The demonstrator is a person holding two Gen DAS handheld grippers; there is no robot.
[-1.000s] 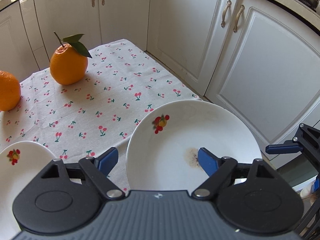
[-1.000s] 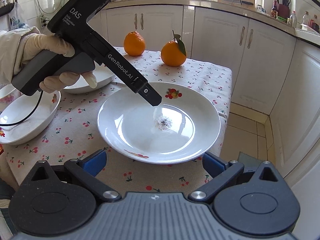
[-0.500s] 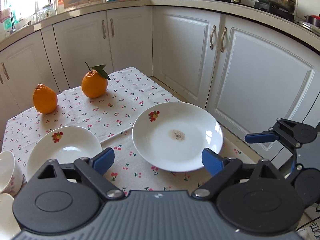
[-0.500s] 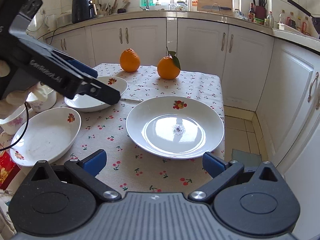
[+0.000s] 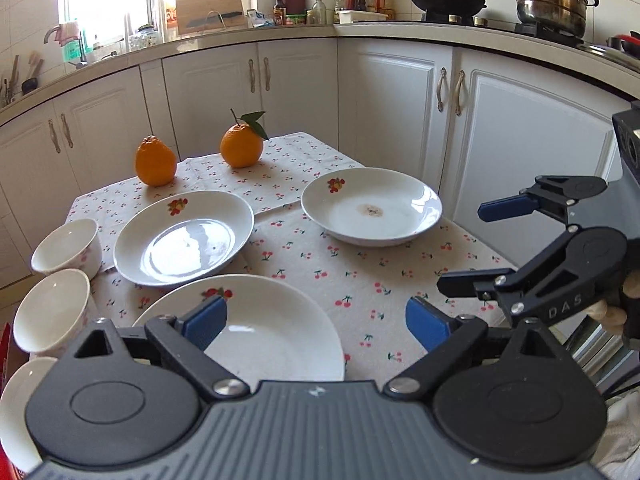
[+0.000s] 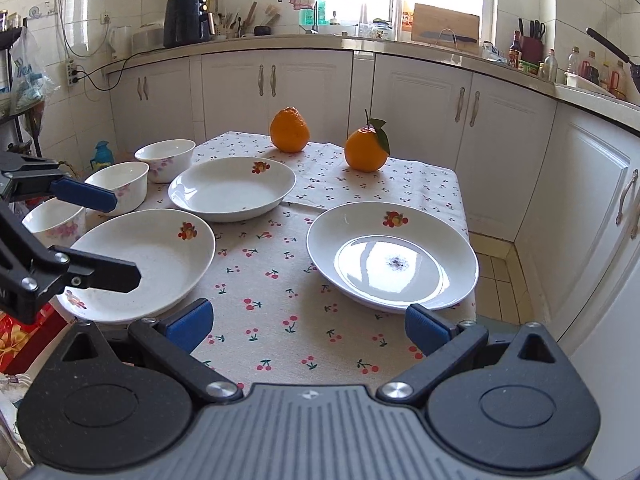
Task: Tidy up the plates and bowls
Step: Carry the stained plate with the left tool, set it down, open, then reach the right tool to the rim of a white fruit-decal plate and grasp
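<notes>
- The table [image 6: 360,280] in its cherry-print cloth fills my view ahead of both tools; every dish on it lies apart, so by my reading the sorting has barely begun.
- Three plates lie singly. The stained plate [image 6: 392,256] sits just ahead of my right gripper [image 6: 308,322], toward its right finger. A second plate [image 5: 248,336] lies directly under my left gripper [image 5: 316,320], its rim beneath the left finger. The third plate [image 5: 184,236] is farther out, ahead and to the left of that tool.
- Nothing is stacked yet; I judge that all three plates have to go into one pile.
- Three bowls [image 6: 116,186] stand in a row beyond the left tool's left side, close together but not nested. Those are left to do too.
- Two oranges [image 6: 290,130] sit at the far end, well ahead of both tools and clear of the dishes.
- My left gripper's jaws are opening; nothing is between the pads.
- My right gripper's jaws stand wide apart and empty, hovering short of the stained plate's near rim.
</notes>
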